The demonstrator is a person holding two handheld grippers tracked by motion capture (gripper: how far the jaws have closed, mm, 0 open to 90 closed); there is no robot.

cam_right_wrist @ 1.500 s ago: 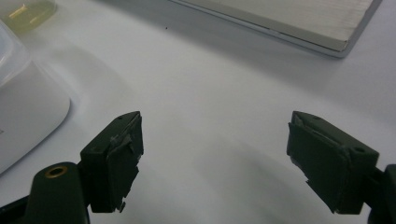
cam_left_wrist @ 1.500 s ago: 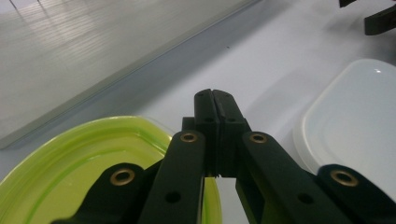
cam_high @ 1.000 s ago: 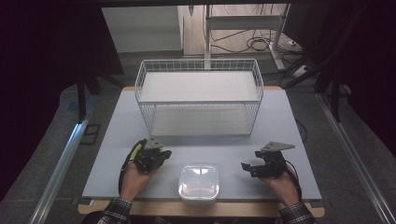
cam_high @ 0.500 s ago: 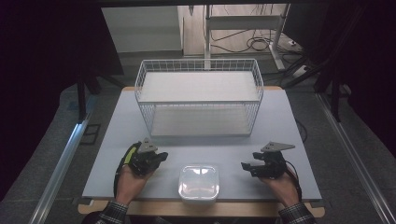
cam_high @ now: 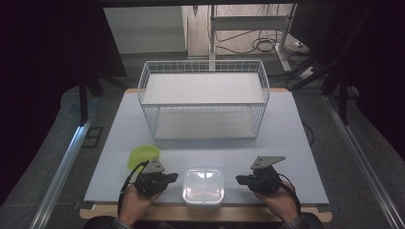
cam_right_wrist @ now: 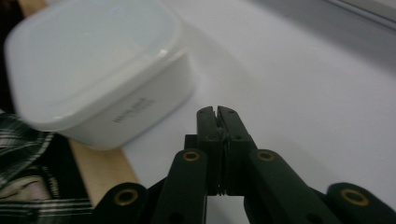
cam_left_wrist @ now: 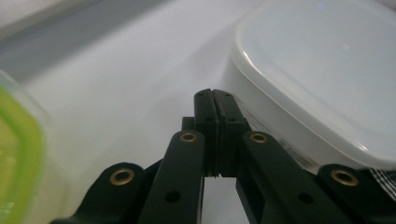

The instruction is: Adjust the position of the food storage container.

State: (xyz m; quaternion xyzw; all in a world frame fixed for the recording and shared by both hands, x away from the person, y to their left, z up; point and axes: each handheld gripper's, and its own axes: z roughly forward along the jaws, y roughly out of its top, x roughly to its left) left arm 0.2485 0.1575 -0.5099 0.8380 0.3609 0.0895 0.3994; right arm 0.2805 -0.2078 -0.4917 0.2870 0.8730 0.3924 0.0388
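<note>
A white square lidded box (cam_high: pixel 204 186) sits at the table's front edge, between my two grippers. My left gripper (cam_high: pixel 174 177) lies just left of it, pointing at its side, jaws pressed together with nothing in them. In the left gripper view the shut tips (cam_left_wrist: pixel 213 99) stand close to the box's wall (cam_left_wrist: pixel 280 126). My right gripper (cam_high: pixel 239 180) points at the box from the right; its jaws have just been closing and now meet (cam_right_wrist: pixel 217 115) on nothing, a little short of the box (cam_right_wrist: pixel 98 65). A green-lidded container (cam_high: pixel 144 156) rests behind the left gripper.
A white wire basket (cam_high: pixel 204 98) with a shelf stands across the back of the table. The wooden front edge (cam_right_wrist: pixel 105 172) runs just under the box, with a plaid sleeve (cam_right_wrist: pixel 23 135) beside it. The green container's rim (cam_left_wrist: pixel 14 154) is close on the left gripper's left.
My left gripper has drawn back toward the front edge, uncovering the green container. My right gripper has shifted left toward the white box.
</note>
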